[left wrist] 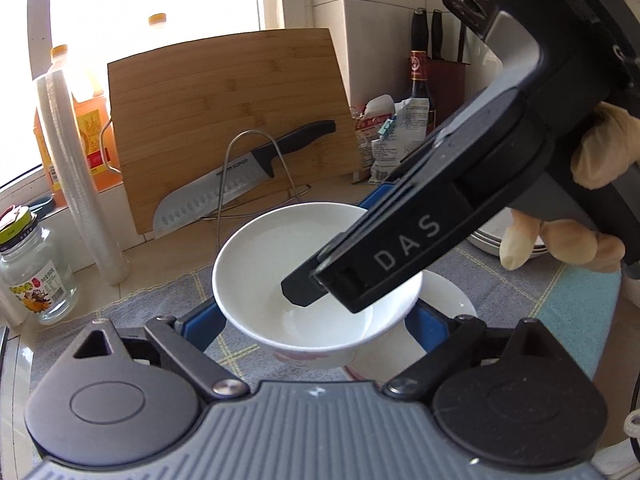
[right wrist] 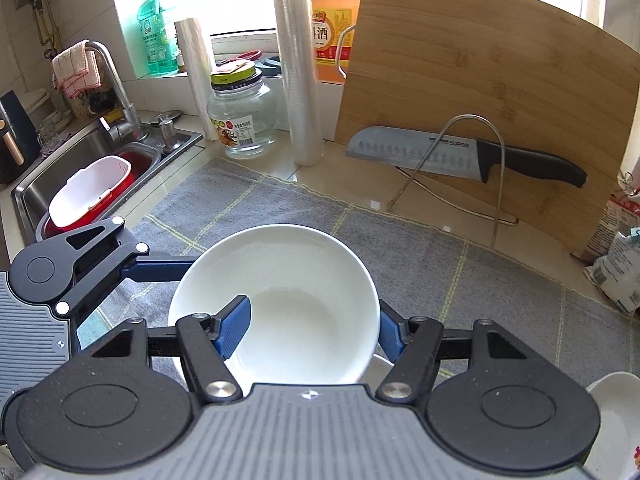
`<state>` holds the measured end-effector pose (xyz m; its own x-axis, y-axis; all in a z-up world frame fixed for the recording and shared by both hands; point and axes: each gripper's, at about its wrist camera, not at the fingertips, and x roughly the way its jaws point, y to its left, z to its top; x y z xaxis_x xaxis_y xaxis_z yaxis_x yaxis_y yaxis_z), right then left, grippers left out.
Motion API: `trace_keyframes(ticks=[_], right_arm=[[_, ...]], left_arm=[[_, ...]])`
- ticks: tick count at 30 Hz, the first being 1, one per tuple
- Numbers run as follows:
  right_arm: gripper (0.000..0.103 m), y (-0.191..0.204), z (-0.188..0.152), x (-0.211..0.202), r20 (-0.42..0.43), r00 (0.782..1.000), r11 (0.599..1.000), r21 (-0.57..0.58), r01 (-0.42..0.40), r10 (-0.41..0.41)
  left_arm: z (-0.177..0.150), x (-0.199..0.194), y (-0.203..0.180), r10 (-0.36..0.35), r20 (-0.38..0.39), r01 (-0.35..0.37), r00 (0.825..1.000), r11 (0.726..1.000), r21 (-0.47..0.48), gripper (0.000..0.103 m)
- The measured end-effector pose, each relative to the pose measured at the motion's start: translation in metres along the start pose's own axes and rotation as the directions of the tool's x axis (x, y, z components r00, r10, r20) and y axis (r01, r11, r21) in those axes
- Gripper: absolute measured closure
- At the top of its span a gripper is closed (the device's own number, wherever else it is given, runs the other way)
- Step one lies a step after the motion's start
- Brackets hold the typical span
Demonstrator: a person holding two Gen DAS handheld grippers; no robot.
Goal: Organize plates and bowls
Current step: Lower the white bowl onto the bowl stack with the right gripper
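A white bowl point(left wrist: 280, 248) point(right wrist: 304, 272) hangs just above a second white dish point(left wrist: 444, 296) on the grey checked mat point(right wrist: 400, 240). My left gripper point(left wrist: 316, 320) is shut on the bowl, one blue finger point(left wrist: 204, 322) against each side of its lower wall. In the right wrist view one left-gripper finger point(right wrist: 160, 268) reaches the bowl's left side. My right gripper point(right wrist: 314, 332) point(left wrist: 340, 244) straddles the bowl's wall. One of its fingers point(right wrist: 236, 328) is inside the bowl and the other lies against the outside. Its jaws stand apart, so it is open.
A bamboo cutting board point(right wrist: 480, 92) leans at the back with a knife point(right wrist: 460, 154) on a wire rack. A glass jar point(right wrist: 242, 120) and film rolls point(right wrist: 300, 80) stand by the window. The sink point(right wrist: 80, 168) is at the left. More white dishes point(right wrist: 616, 400) point(left wrist: 486, 236) sit at the right.
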<state>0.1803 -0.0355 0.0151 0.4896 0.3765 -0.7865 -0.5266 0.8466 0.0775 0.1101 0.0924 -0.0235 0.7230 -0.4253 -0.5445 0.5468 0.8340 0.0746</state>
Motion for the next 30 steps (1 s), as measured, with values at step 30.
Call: trace_keyframes(ticks=[30], right_arm=[[0.032,-0.028,-0.047,-0.002,-0.093,0.995,0.999,0.022,0.025,-0.023]], left_arm=[[-0.013,0.024,-0.055,-0.065,-0.076,0.066,0.995,0.998,0.004,0.008]])
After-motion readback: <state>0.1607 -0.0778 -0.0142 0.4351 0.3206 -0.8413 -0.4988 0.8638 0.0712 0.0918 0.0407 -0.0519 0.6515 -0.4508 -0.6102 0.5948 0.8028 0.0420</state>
